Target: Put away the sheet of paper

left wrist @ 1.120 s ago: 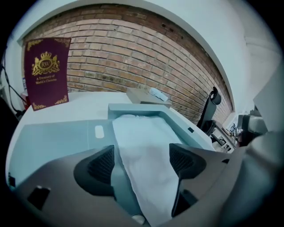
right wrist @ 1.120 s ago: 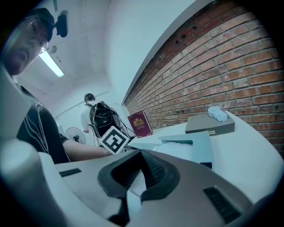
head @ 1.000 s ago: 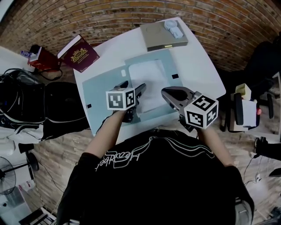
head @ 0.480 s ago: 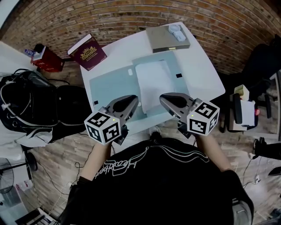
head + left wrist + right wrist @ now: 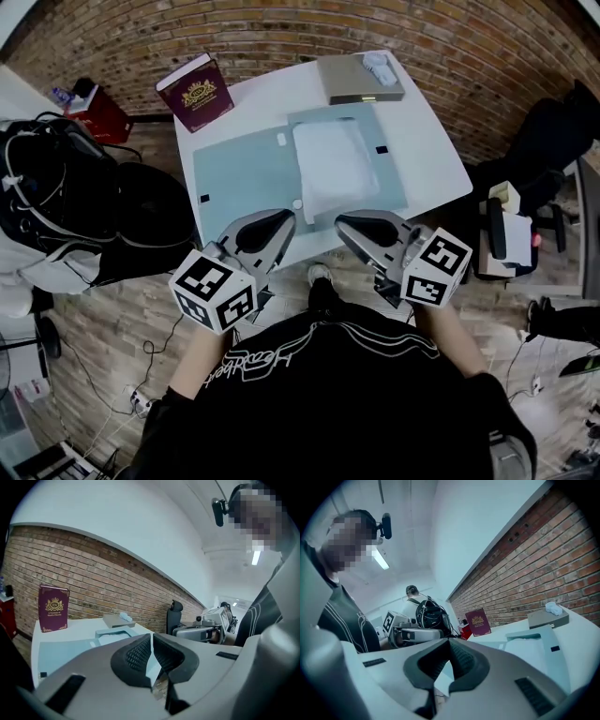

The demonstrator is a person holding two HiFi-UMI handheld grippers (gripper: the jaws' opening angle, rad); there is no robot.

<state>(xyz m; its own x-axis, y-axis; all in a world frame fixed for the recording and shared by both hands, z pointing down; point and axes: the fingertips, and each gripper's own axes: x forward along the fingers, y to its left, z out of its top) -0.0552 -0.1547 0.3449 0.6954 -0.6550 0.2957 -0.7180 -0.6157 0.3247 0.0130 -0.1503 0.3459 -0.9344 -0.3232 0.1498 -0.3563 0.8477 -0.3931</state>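
The white sheet of paper lies flat on the right half of an open pale blue folder on the white table. Both grippers hover at the table's near edge, short of the folder. My left gripper is shut with nothing between its pads, and the left gripper view shows its jaws closed together. My right gripper is also shut and empty. In the right gripper view the paper lies ahead to the right.
A dark red book stands at the table's far left corner. A flat grey box with a small white object on it sits at the far edge. A black bag lies on the floor at left, and a chair stands at right.
My left gripper has drawn back from over the folder to the table's near edge, and its jaws have closed. The right gripper has pulled back a little too.
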